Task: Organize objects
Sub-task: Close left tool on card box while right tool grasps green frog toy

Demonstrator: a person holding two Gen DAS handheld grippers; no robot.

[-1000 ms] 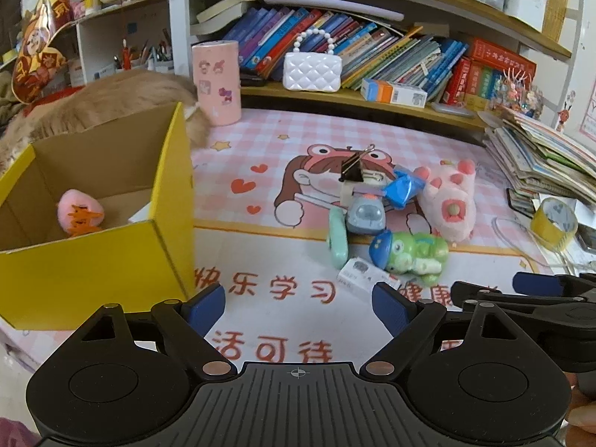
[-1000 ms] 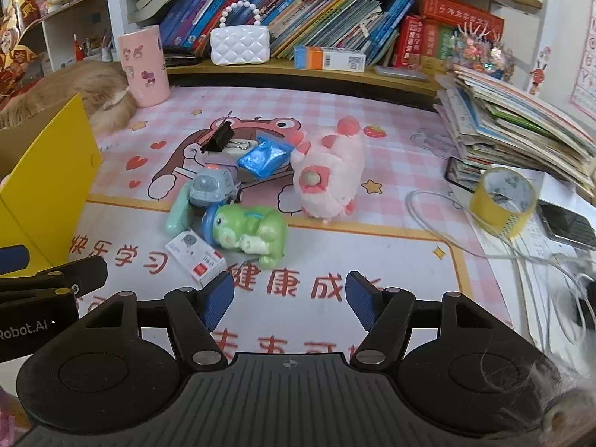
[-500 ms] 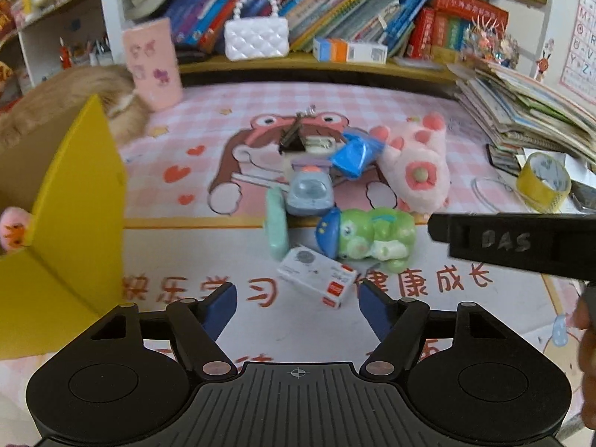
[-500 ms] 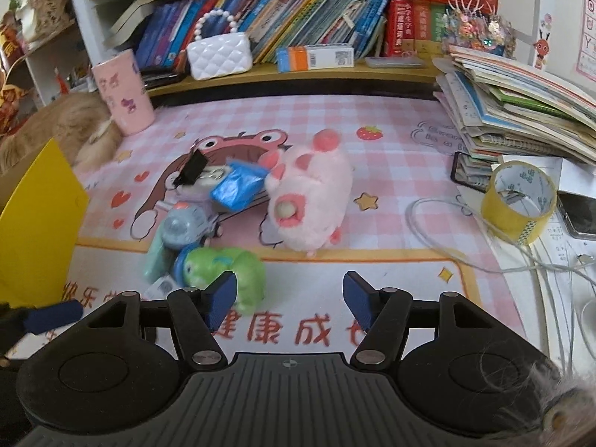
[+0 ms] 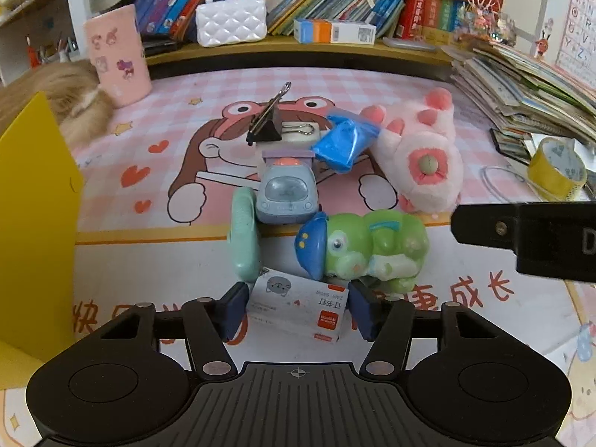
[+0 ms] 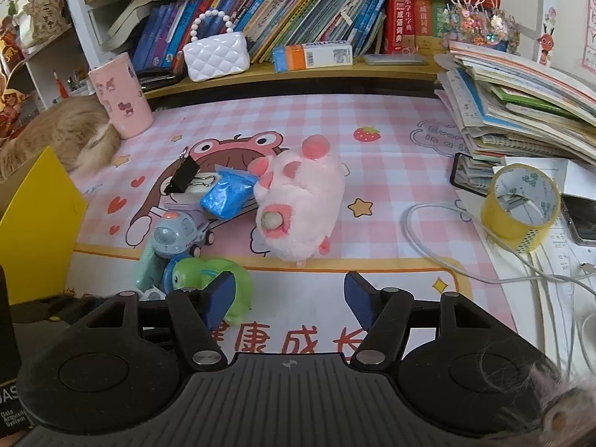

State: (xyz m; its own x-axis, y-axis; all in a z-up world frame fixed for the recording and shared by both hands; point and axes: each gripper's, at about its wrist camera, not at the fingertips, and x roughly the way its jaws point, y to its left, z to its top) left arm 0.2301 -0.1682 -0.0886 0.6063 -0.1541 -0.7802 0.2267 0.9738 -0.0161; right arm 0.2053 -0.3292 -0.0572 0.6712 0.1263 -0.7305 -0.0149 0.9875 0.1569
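- The left gripper [image 5: 296,307] has advanced on the cluster of toys over the last second, and its jaws now straddle the small white staple box [image 5: 298,307], one blue pad at each short end. The pads look to be at the box's edges, but I cannot tell whether they press it yet; the jaws are still spread, not clamped.
- This suggests the staple box is the next thing picked for sorting, probably bound for the yellow box [image 5: 35,231], which has slid to the far left edge of the left wrist view as the gripper turned away from it.
- The staple box lies flat on the table mat, slightly skewed, with a cartoon cat face and a red label on its top. Its far edge sits just beside the green frog toy [image 5: 363,253] and the mint green case [image 5: 244,238], so a lift should go straight up to avoid dragging them.
- Behind these stand the grey toy car [image 5: 287,195], the blue packet [image 5: 342,141], the black binder clip [image 5: 265,126] and the pink plush [image 5: 424,160].
- The right gripper [image 6: 288,294] has moved forward too: the pink plush now sits nearer the middle of its view, ahead of its jaws, which are wide apart and hold nothing. Its left finger overlaps the frog toy in the picture.
- The yellow tape roll [image 6: 521,206] lies well apart on the right.
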